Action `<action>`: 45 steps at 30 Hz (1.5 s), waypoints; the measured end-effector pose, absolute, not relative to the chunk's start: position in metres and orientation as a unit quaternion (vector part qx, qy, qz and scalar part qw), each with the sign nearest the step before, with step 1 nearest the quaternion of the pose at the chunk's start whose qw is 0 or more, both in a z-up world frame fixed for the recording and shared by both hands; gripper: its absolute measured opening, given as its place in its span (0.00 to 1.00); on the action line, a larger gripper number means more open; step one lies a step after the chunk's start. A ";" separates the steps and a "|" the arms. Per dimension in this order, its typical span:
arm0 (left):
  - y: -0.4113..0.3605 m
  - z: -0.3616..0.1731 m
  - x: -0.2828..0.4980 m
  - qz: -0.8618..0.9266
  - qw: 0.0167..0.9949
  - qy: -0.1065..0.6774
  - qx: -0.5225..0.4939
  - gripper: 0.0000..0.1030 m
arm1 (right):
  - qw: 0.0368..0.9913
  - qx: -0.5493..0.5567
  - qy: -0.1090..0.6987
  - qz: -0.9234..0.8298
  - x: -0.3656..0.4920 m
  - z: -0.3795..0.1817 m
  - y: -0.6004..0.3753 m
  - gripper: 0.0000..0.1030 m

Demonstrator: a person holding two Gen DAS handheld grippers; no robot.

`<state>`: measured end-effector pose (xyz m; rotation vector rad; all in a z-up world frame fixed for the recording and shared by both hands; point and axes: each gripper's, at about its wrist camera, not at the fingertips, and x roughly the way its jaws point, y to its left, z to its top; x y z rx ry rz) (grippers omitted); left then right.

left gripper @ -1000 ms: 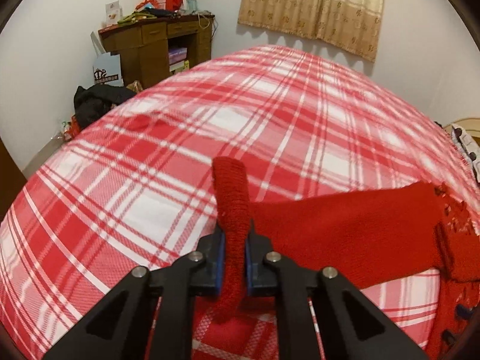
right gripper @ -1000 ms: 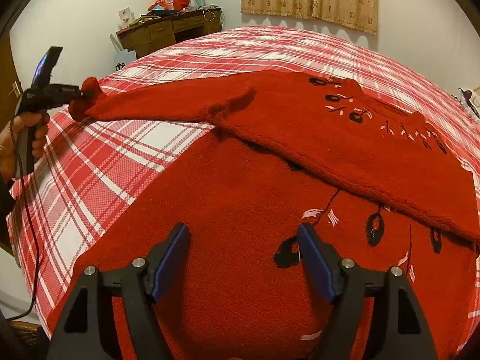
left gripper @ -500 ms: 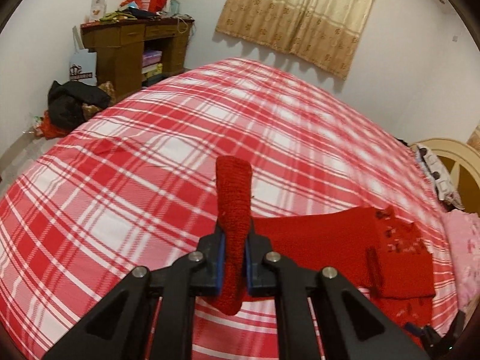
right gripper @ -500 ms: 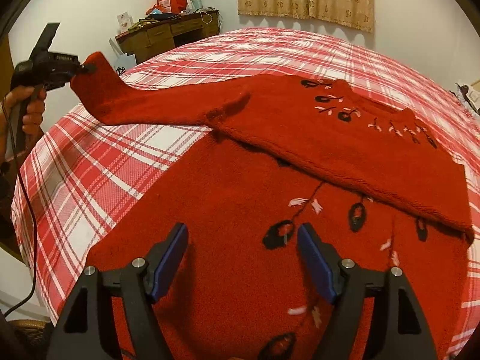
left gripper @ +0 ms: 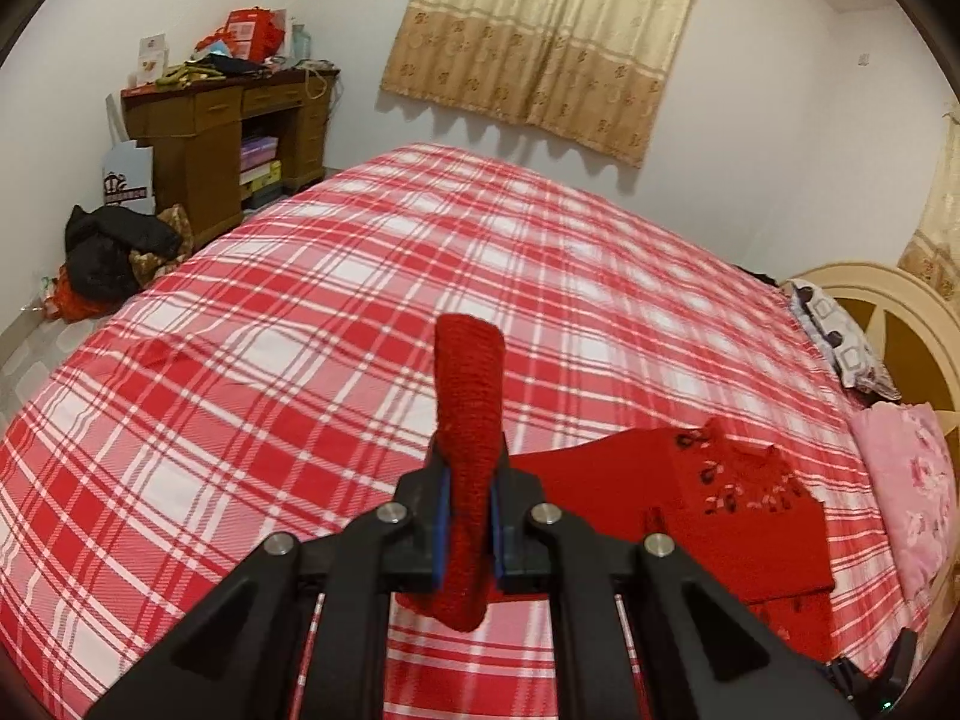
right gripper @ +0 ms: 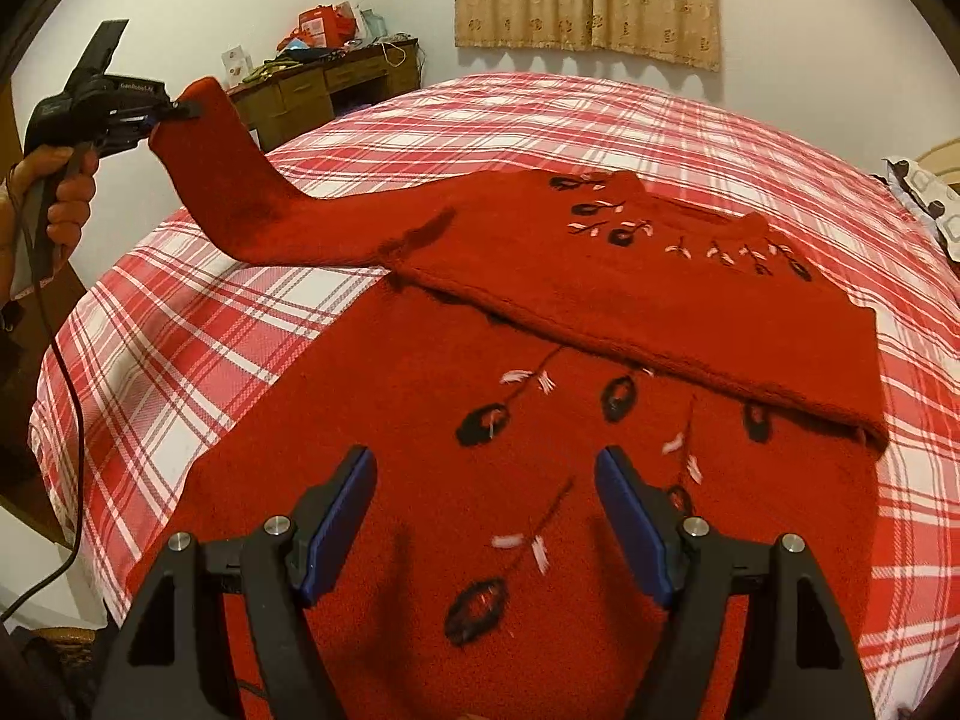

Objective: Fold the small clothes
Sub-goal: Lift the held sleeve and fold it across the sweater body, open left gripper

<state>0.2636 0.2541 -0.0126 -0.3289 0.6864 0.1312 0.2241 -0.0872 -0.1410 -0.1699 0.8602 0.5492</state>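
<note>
**Sleeve lift during the folding of a red knit sweater**

Sweater (right gripper: 540, 420) is lying across the plaid bedspread (right gripper: 198, 348), with its upper part already doubled over the lower body so that the collar and embroidery are facing up. The left gripper (left gripper: 469, 516) is clamping the cuff of the sleeve (right gripper: 240, 192) between its blue pads and is holding it raised off the bed, so that the sleeve is hanging free from cuff to shoulder; this hold is probably serving to swing the sleeve across the folded body. The right gripper (right gripper: 485, 516) is hovering low over the sweater's lower half with its fingers spread wide and gripping nothing, seemingly waiting to pin or smooth the cloth. A wooden desk (left gripper: 228, 138) and a curtain (left gripper: 540, 42) are standing beyond the bed.
</note>
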 end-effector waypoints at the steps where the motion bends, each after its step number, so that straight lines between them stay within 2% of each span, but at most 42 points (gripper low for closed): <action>1: 0.251 -0.009 0.265 0.055 0.926 0.335 -0.165 0.10 | 0.870 -0.082 0.410 0.263 0.222 -0.140 -0.090 0.74; 18: 0.196 0.039 0.284 -0.014 0.934 0.302 -0.192 0.10 | 0.880 -0.074 0.395 0.254 0.193 -0.118 -0.136 0.74; 31: 0.152 0.069 0.296 -0.044 0.938 0.282 -0.198 0.10 | 0.880 -0.059 0.400 0.247 0.181 -0.124 -0.159 0.74; 45: 0.062 0.086 0.320 -0.109 0.937 0.278 -0.185 0.10 | 0.884 -0.030 0.406 0.231 0.177 -0.134 -0.186 0.74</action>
